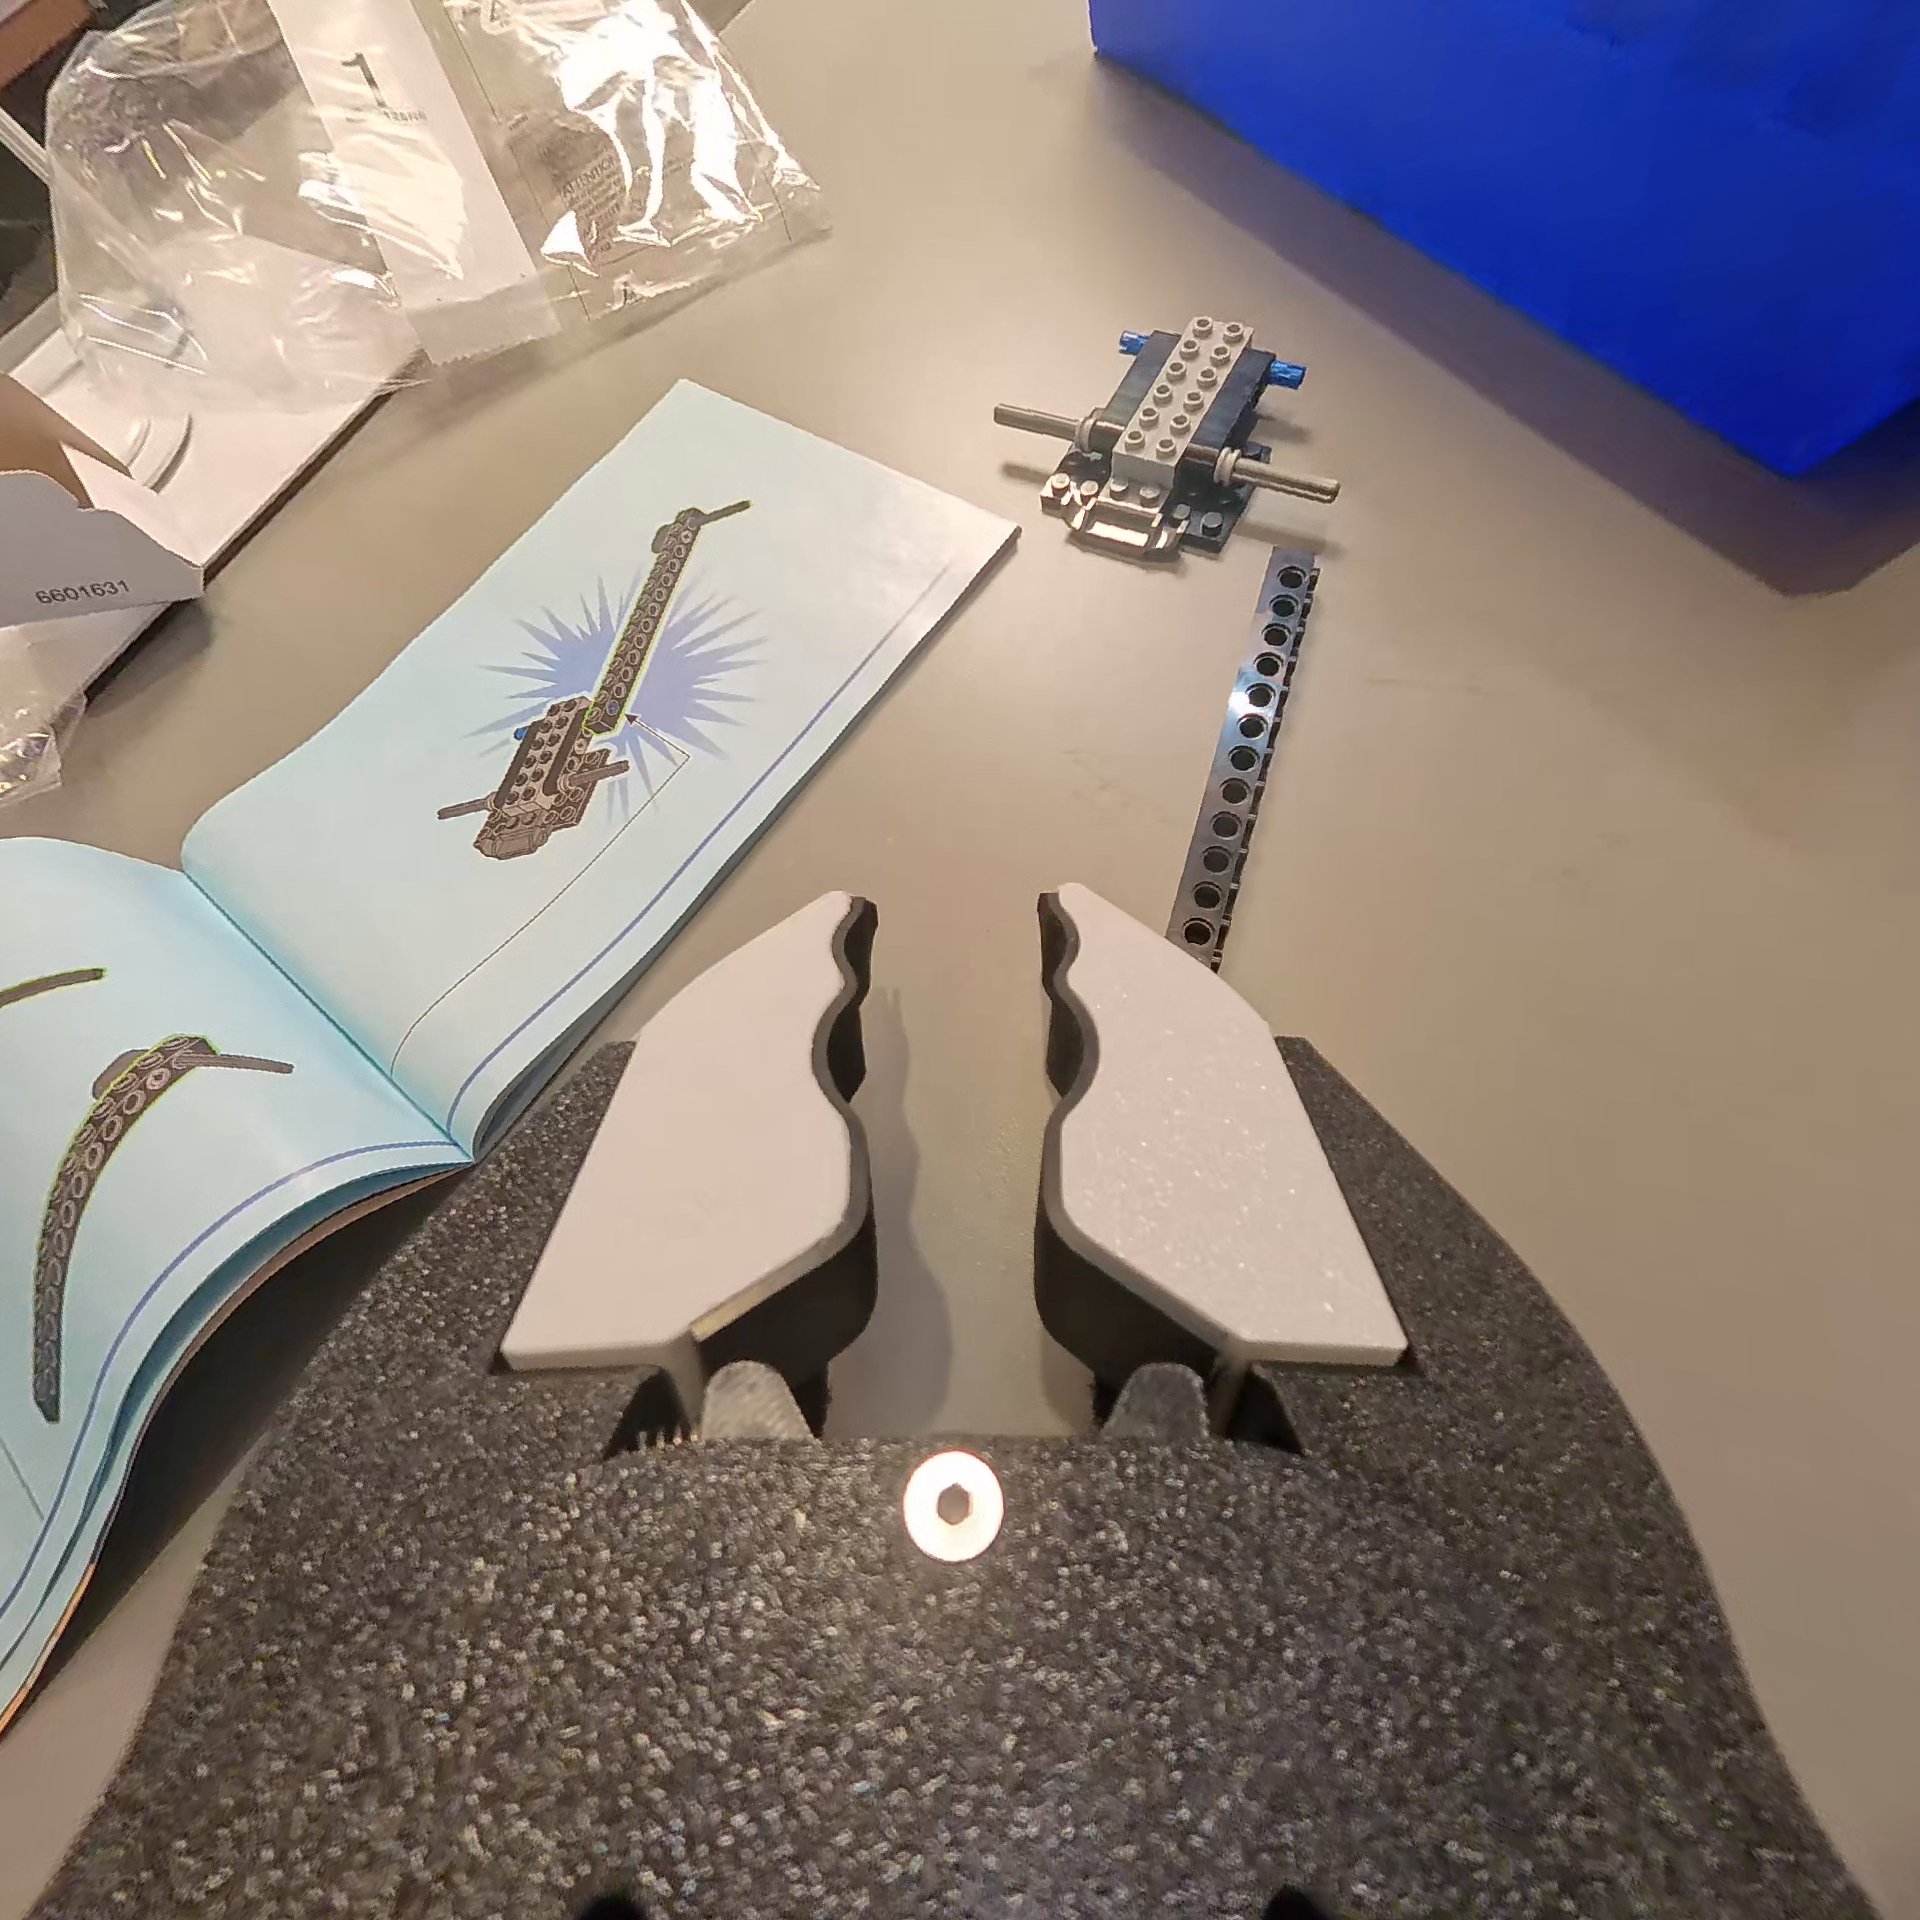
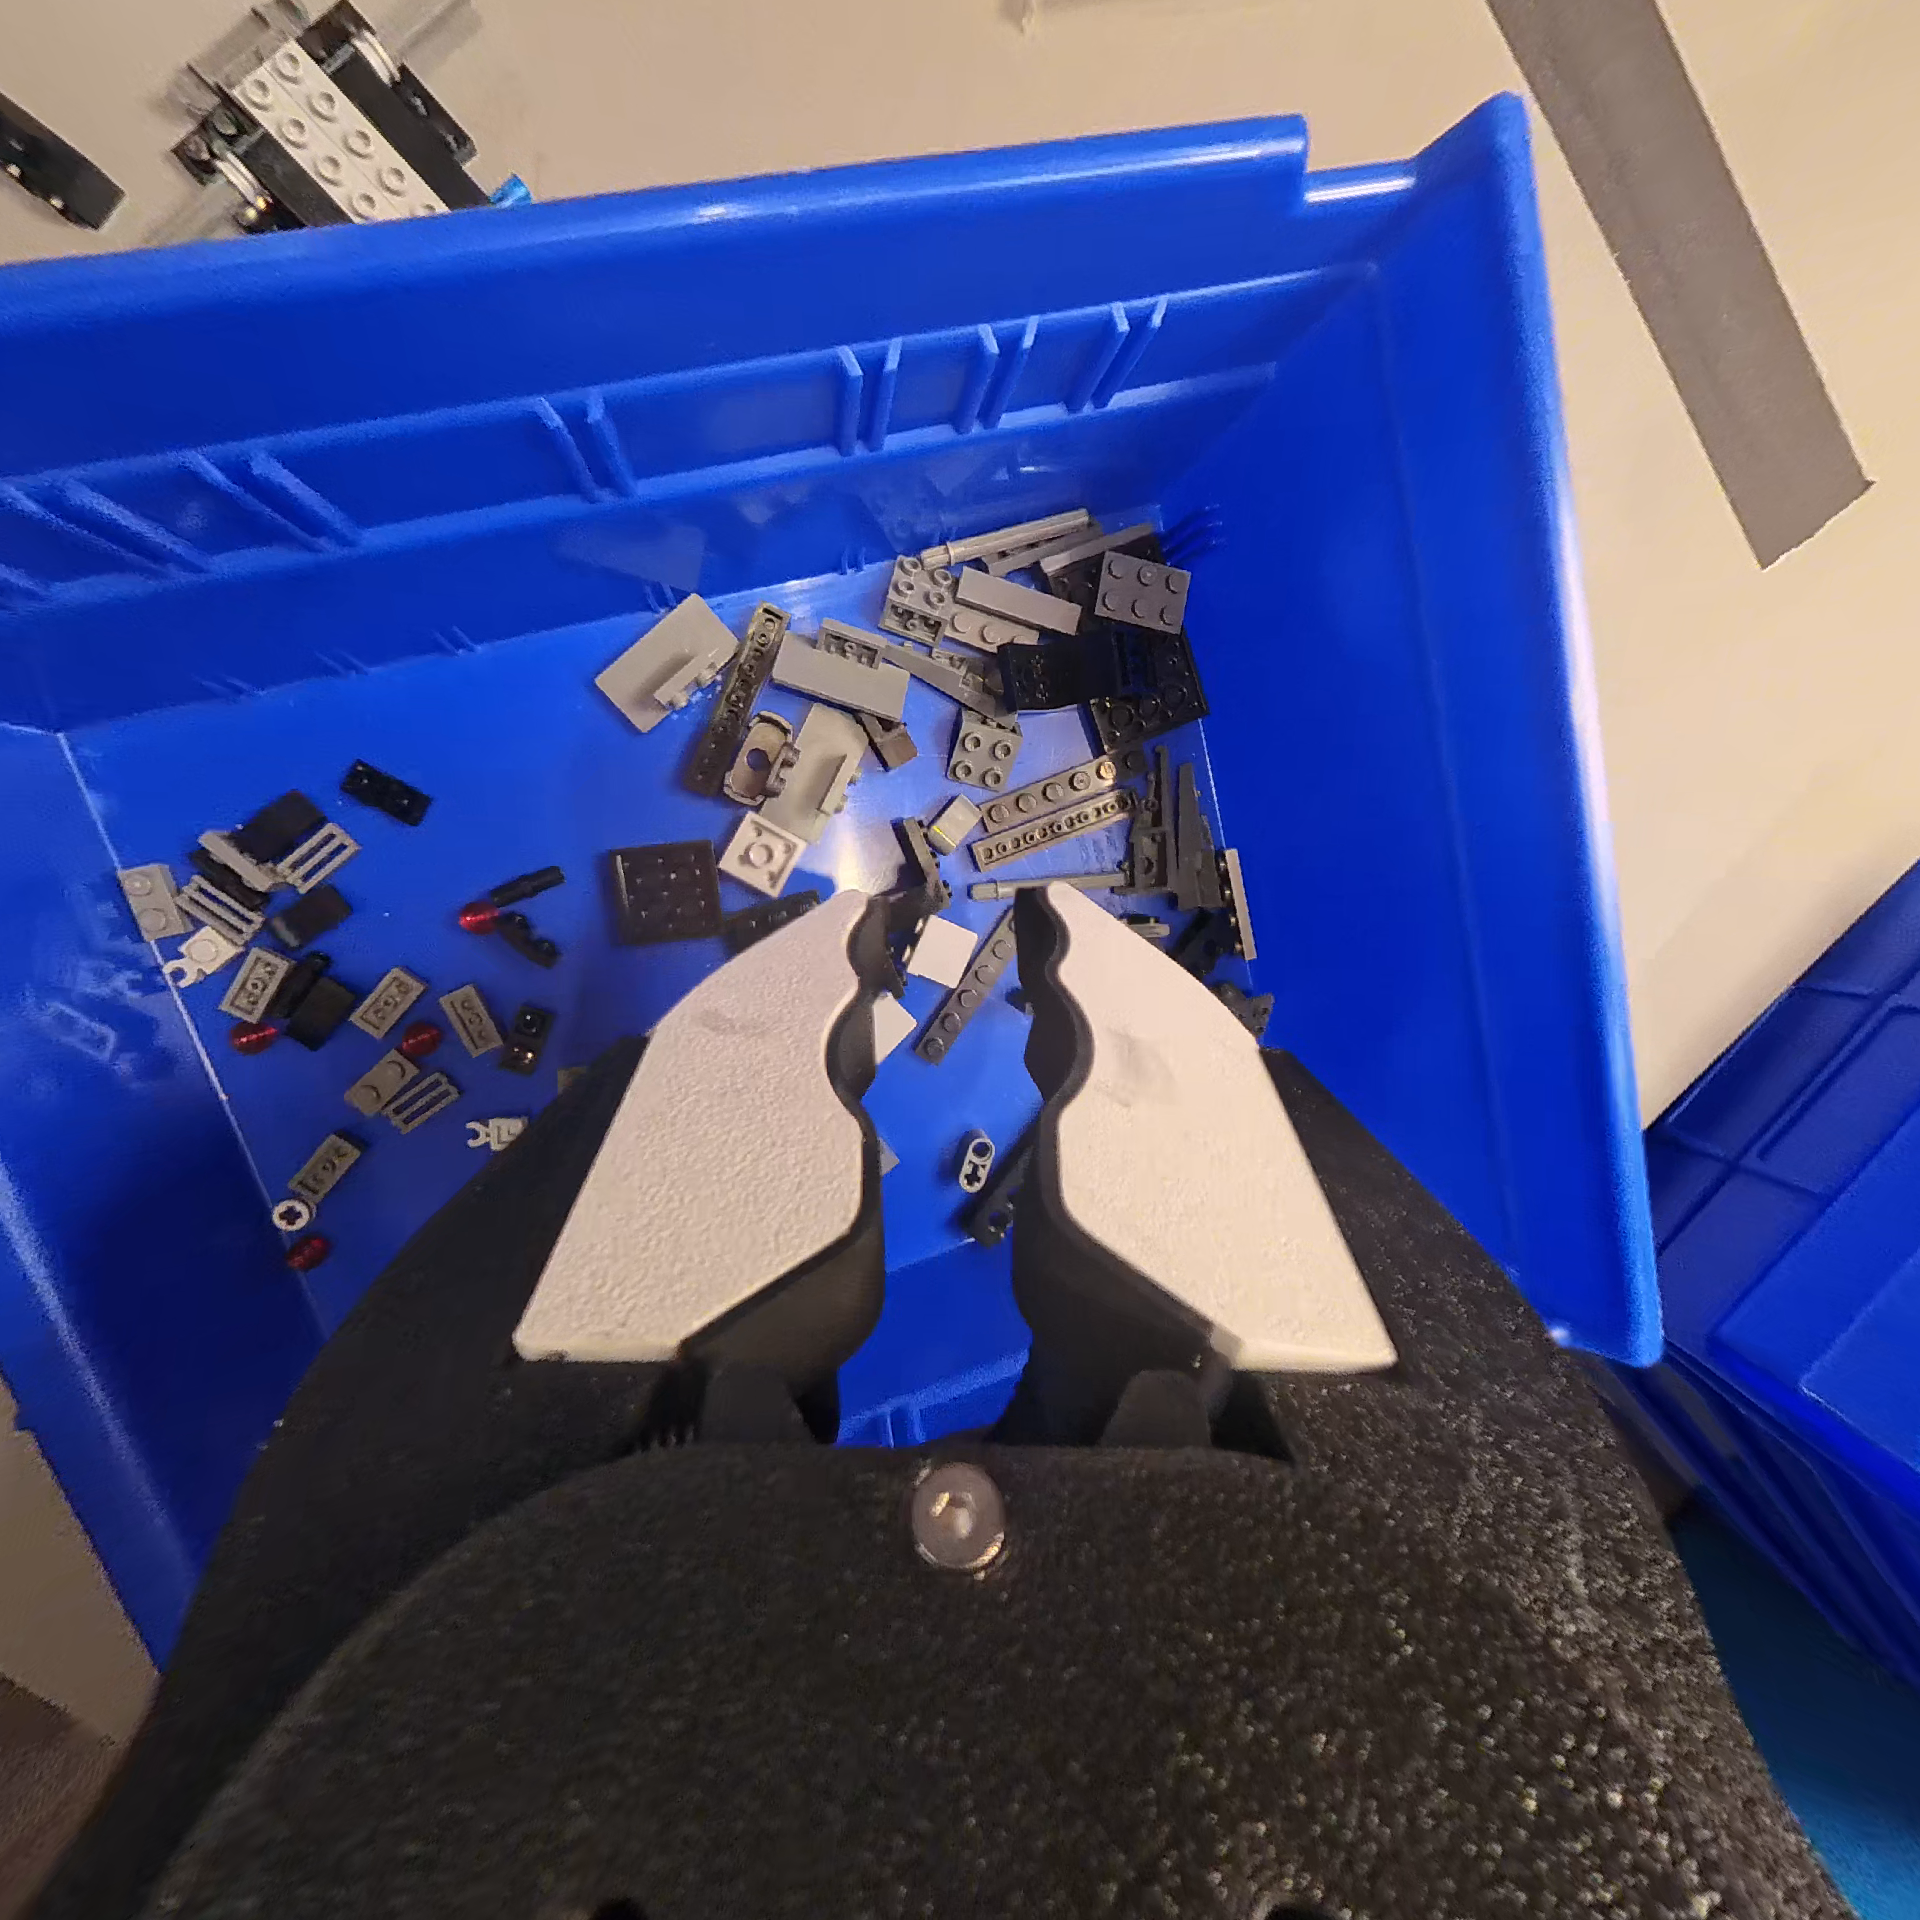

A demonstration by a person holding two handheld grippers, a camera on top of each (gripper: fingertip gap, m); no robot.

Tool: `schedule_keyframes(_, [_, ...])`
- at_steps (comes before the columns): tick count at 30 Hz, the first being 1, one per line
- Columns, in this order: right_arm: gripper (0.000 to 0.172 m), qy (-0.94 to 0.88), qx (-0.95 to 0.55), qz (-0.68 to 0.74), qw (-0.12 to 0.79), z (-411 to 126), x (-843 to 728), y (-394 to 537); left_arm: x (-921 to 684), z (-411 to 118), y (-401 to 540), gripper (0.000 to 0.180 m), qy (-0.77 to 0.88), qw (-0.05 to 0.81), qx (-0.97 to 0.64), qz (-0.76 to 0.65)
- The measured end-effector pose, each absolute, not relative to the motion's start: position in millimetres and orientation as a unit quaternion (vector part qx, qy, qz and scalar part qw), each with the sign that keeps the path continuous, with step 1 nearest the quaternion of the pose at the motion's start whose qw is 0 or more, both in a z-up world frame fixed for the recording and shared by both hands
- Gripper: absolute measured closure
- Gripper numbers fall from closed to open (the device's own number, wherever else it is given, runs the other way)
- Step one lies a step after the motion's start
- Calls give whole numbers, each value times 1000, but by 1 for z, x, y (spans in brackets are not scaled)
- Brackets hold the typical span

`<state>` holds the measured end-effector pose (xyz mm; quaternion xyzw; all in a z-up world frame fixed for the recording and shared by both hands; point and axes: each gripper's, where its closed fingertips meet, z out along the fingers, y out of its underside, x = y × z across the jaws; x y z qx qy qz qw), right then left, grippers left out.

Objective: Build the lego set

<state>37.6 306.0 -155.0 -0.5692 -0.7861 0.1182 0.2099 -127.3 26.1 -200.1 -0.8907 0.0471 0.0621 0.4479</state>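
A: Grey table [image 1: 1558,935]: left gripper [image 1: 956,925], jaws apart and empty, beside the long holed beam [image 1: 1247,748] (booklet [image 1: 582,727] open for reference).

B: Right gripper [image 2: 940,914], jaws apart, holds nothing and hovers over loose bricks [image 2: 935,727] in the blue bin [image 2: 1455,727].

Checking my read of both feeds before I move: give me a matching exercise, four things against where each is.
Things:
1. Long holed beam
2. Open booklet
3. Loose small parts
4. Small build with axle

Places:
A. On the floor of the blue bin, under the right gripper
B. On the table, left of the left gripper
C. On the table, running ahead from the left gripper's right fingertip
D. On the table, beyond the beam's far end, near the bin

Pairs: 1-C, 2-B, 3-A, 4-D
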Motion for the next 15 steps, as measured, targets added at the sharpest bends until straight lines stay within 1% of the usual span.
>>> schedule_keyframes(10, [147, -772, -569, 133, 249, -126, 61, 320, -127, -202, 26, 149, 48, 444, -893, 56])
schedule_keyframes(15, [147, -761, -557, 196, 269, -114, 71, 318, -124, -205, 28, 149, 56, 434, -898, 47])
